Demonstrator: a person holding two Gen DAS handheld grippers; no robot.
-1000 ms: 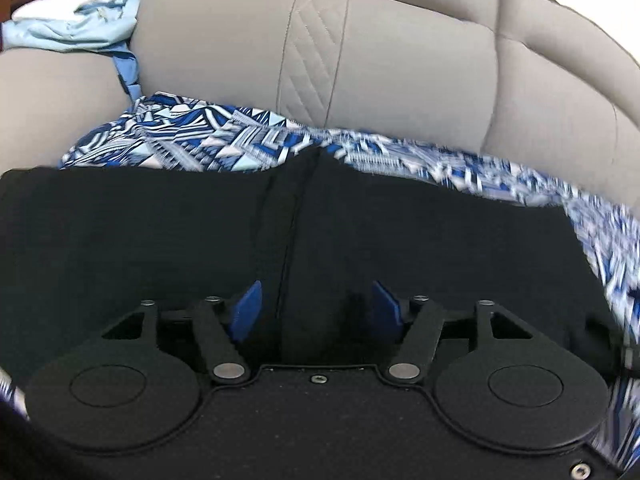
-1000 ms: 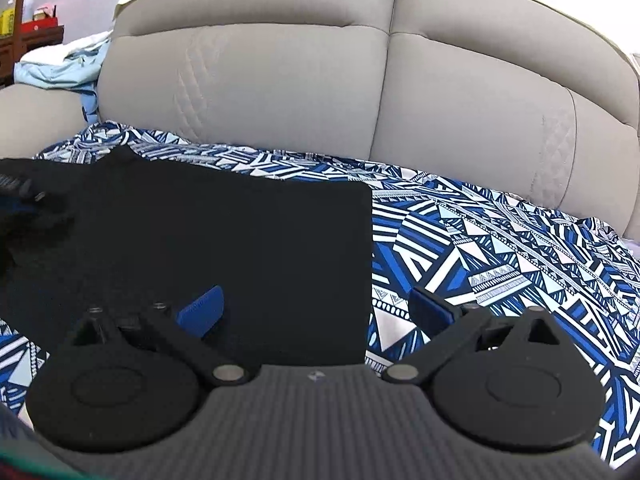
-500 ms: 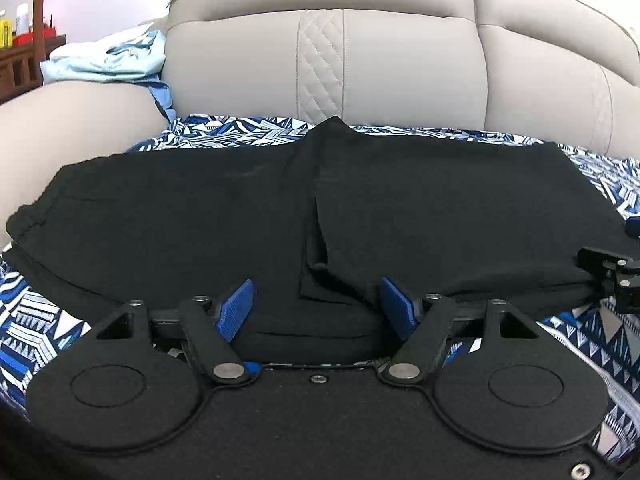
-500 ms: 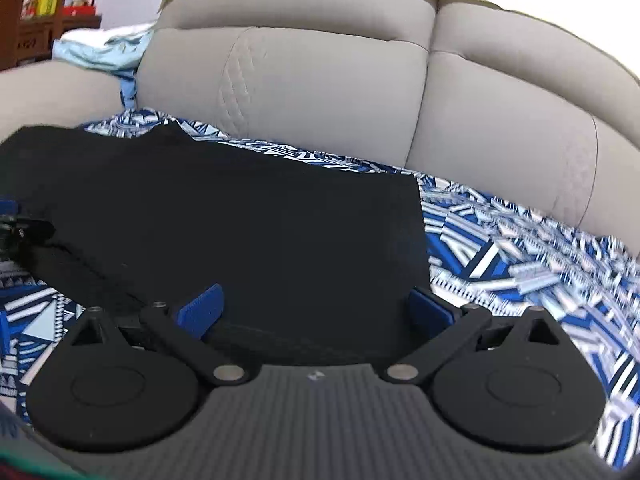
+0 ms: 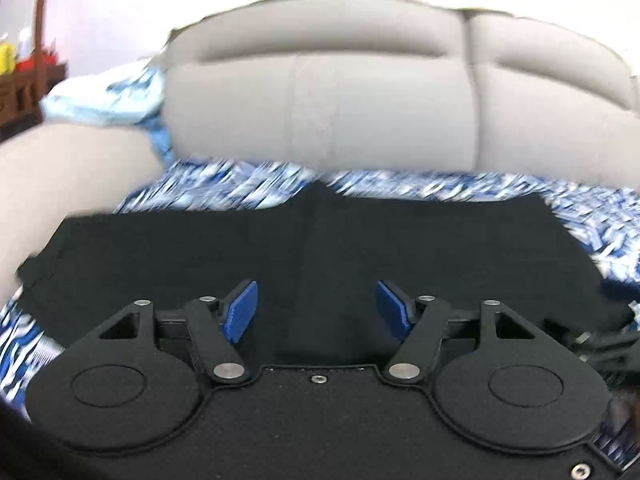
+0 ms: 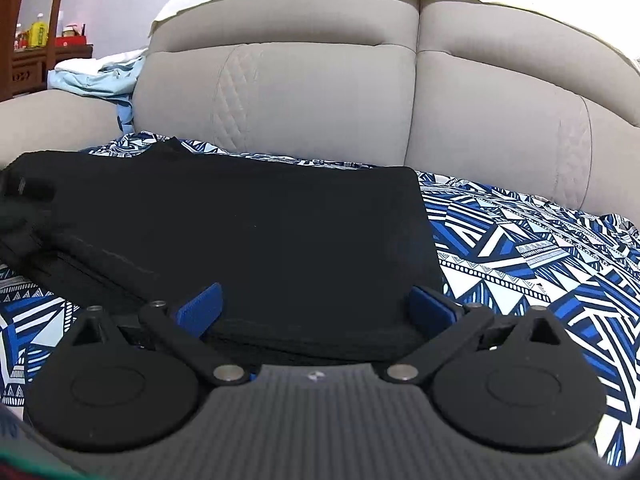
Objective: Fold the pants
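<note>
The black pants (image 5: 400, 248) lie folded flat on a blue-and-white patterned cover (image 6: 520, 248) on the sofa seat. In the right wrist view the pants (image 6: 260, 232) fill the middle, with their right edge straight and a doubled near edge. My left gripper (image 5: 316, 308) is open, its blue pads either side of the pants' near edge by the centre fold line. My right gripper (image 6: 316, 308) is open wide, low at the near edge of the pants' right half. Neither holds cloth.
The grey sofa backrest (image 6: 320, 92) rises right behind the pants. A light blue garment (image 6: 96, 76) lies on the left armrest (image 5: 60, 176). A wooden shelf with bottles (image 6: 36, 40) stands far left. My right gripper shows at the left view's right edge (image 5: 600, 348).
Both grippers have pulled back and lowered toward the pants' near edge. The left view is blurred from motion. Both stayed open throughout.
</note>
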